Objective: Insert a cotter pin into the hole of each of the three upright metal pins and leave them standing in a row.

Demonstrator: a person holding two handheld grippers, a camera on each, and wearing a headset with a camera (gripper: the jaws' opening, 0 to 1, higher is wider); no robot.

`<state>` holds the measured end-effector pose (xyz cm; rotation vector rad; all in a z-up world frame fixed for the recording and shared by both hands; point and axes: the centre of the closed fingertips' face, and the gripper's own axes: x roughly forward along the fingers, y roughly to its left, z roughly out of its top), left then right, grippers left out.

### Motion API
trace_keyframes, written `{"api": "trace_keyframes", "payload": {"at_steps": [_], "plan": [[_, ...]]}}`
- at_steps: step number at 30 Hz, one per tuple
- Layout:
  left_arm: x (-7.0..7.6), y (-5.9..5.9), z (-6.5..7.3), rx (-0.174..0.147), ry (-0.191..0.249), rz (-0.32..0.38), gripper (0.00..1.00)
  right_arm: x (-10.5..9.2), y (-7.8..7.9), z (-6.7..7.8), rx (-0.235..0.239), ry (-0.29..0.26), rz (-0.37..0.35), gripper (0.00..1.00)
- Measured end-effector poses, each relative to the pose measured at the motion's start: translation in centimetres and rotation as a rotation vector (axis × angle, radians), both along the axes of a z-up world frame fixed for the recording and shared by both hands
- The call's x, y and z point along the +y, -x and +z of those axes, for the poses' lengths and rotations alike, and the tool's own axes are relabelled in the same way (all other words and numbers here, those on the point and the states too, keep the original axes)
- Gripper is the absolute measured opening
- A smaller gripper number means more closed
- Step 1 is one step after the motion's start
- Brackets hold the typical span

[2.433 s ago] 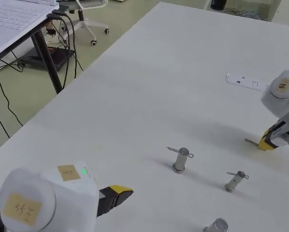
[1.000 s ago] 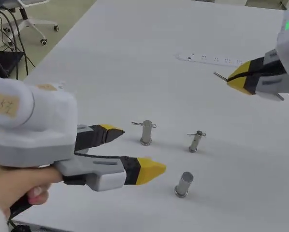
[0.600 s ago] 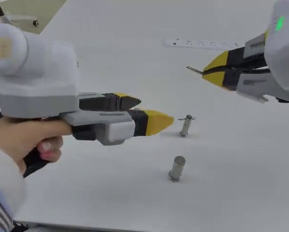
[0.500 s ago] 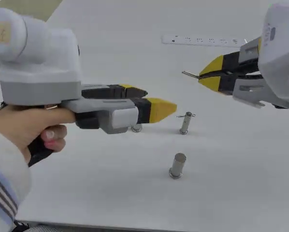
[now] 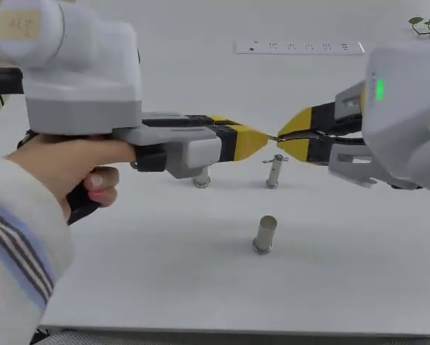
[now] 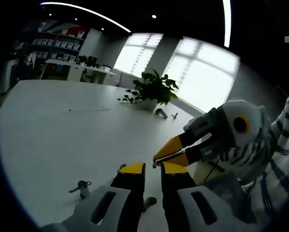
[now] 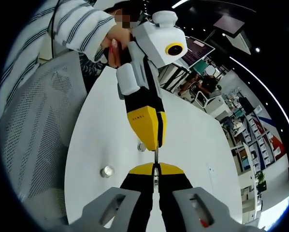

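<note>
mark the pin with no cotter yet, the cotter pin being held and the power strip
bare metal pin (image 5: 264, 234), head view, mid-shaft
cotter pin (image 7: 156, 157), right gripper view, exposed shank
power strip (image 5: 301, 47), head view, middle of body

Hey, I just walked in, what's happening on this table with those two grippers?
A person holds the right gripper shut on a cotter pin above the white table, with the left gripper, tips slightly open, at its free end. Below, one metal pin is already fitted, the nearest pin stands bare, and a third pin is partly hidden behind the left gripper.
</note>
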<state>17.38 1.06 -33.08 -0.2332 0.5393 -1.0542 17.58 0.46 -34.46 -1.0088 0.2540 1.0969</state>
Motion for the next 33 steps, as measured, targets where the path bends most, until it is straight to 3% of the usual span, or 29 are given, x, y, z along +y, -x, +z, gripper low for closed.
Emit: {"api": "trace_keyframes", "payload": {"at_steps": [5, 13, 20, 23, 25, 30, 33], "plan": [[-0.4, 0.5, -0.2, 0.006, 0.001, -0.018, 0.02, 0.3, 0.6, -0.3, 0.003, 0.002, 0.008, 0.0], [-0.3, 1.0, -1.0, 0.021, -0.022, -0.033, 0.0, 0.6, 1.1, -0.4, 0.016, -0.016, 0.003, 0.0], [0.0, 1.1, -1.3, 0.043, -0.015, -0.043, 0.0, 0.7, 1.5, -0.6, 0.041, -0.043, 0.002, 0.0], [0.0, 1.3, -1.5, 0.073, -0.014, -0.037, 0.0, 0.7, 1.7, -0.7, 0.045, -0.044, 0.009, 0.0], [0.0, 1.8, -2.0, 0.157, -0.012, -0.031, 0.0, 0.7, 2.0, -1.0, 0.067, -0.049, 0.011, 0.0], [-0.2, 1.9, -2.3, 0.128, -0.035, -0.038, 0.0, 0.7, 2.4, -1.3, 0.075, -0.062, 0.022, 0.0], [-0.2, 1.9, -2.3, 0.124, -0.038, -0.035, 0.0, 0.7, 2.4, -1.1, 0.117, -0.129, -0.015, 0.0]]}}
